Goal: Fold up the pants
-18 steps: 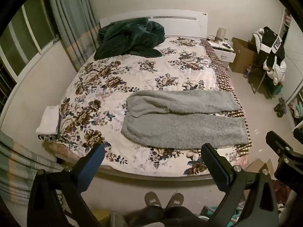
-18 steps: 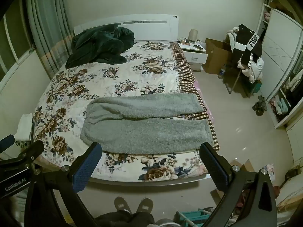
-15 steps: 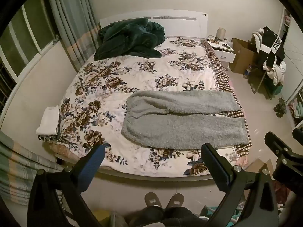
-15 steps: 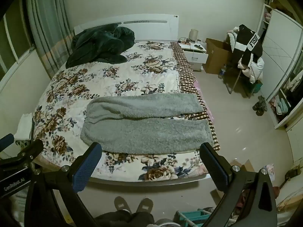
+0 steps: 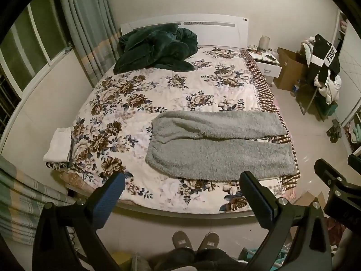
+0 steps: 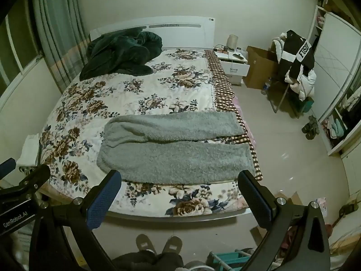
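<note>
Grey pants (image 5: 221, 149) beyond left gripper (image 5: 180, 194)

bed (image 5: 171, 103) carries grey pants (image 5: 221, 149), green blanket (image 5: 158, 47).

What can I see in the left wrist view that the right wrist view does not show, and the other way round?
Only the left wrist view shows the striped curtain at its lower left edge, and the right gripper's black frame at its right edge.

Only the right wrist view shows the white wardrobe door, the open shelves with clothes, and the left gripper's frame marked GenRobot.AI.

Both show the grey fleece pants spread flat on the floral bedspread, the dark green blanket, the nightstand and the person's slippers.
</note>
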Motion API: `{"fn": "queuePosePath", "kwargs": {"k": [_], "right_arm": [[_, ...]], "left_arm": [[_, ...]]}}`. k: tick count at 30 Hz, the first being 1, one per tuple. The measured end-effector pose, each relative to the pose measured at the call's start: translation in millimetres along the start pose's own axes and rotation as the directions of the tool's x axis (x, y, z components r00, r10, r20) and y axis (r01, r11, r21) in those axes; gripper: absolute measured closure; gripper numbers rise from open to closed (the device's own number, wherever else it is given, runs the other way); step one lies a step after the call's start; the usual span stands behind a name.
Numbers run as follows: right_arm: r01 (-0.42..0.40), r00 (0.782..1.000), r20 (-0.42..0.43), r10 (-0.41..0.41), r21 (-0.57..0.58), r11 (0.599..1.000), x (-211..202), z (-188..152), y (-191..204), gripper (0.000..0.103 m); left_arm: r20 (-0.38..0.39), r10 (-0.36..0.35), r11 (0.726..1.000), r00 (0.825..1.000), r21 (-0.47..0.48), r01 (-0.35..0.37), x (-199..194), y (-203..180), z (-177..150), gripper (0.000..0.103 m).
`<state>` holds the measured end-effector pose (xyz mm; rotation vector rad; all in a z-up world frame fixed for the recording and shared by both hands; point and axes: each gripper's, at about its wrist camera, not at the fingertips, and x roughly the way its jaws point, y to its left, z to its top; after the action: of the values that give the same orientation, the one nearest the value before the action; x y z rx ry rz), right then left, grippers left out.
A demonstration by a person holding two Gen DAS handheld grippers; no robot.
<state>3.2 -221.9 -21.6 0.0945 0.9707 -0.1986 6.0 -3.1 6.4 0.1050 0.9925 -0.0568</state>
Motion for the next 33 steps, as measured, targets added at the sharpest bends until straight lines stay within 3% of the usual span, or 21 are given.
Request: {"fn": "queuePosePath", "kwargs": {"k": [33], "right_arm": [[-0.006, 1.000, 0.005, 0.006, -0.004, 1.000, -8, 10, 8, 0.000]], "left_arm": [[0.017, 0.001, 1.000, 1.000, 0.001, -0.001, -12, 3, 25, 0.000]]}}
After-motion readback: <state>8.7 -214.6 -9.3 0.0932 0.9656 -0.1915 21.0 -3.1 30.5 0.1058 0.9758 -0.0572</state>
